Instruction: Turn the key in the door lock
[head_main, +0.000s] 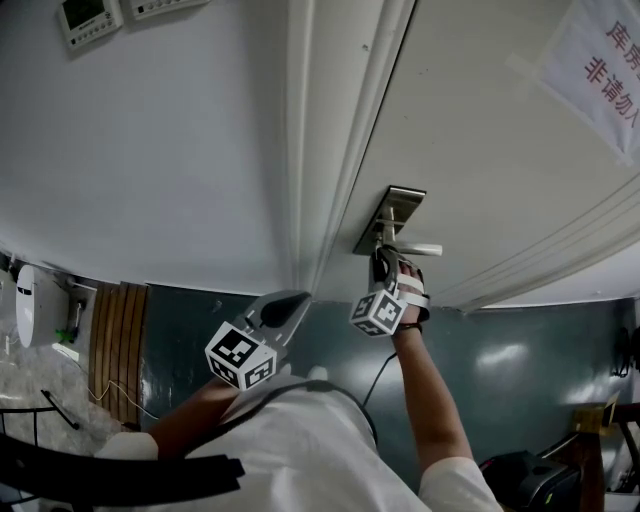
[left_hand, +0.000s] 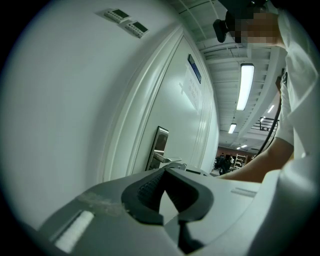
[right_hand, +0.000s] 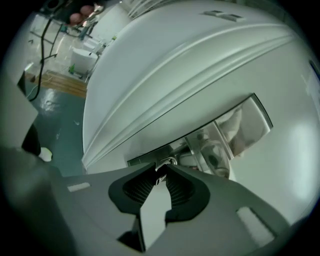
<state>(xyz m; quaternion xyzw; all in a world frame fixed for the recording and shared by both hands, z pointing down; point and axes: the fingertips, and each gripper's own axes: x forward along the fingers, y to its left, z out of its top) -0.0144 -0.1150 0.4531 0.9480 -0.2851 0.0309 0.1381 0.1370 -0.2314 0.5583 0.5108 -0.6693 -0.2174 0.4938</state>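
1. Right claw (right_hand: 161, 168): narrow gap, with the tips just either side of the key (right_hand: 160, 178). The pads look slightly off it, not clamping.
2. Key: small, metal, seen edge-on between the right claw's tips and pointing at the lock plate (right_hand: 250, 120). A key ring (right_hand: 168, 160) shows just past the tips. The keyhole itself is hidden behind the tips.
3. Lock plate: long, shiny steel, mounted on the white door (head_main: 480, 130) close to the door frame (head_main: 320, 150). The lever handle (head_main: 420, 249) sticks out from it, just beside the right claw.
4. Head view: the right claw is up at the plate's end next to the handle. The person's hand (head_main: 410, 288) is behind it with the arm stretched out, and the marker cube (head_main: 378, 312) faces the camera.
5. Left claw (left_hand: 165, 172): tips together, nothing between them. It is held low, away from the lock, pointing roughly toward the door frame and touching nothing.
6. Left gripper view: plate and handle seen from the side, well ahead of the left claw. The handle is roughly level.
7. Surroundings: a plain white wall (head_main: 150, 150) beside the frame carries two control panels (head_main: 85, 18). A paper notice (head_main: 600, 60) with red characters is on the door. The floor (head_main: 500, 360) is dark teal.
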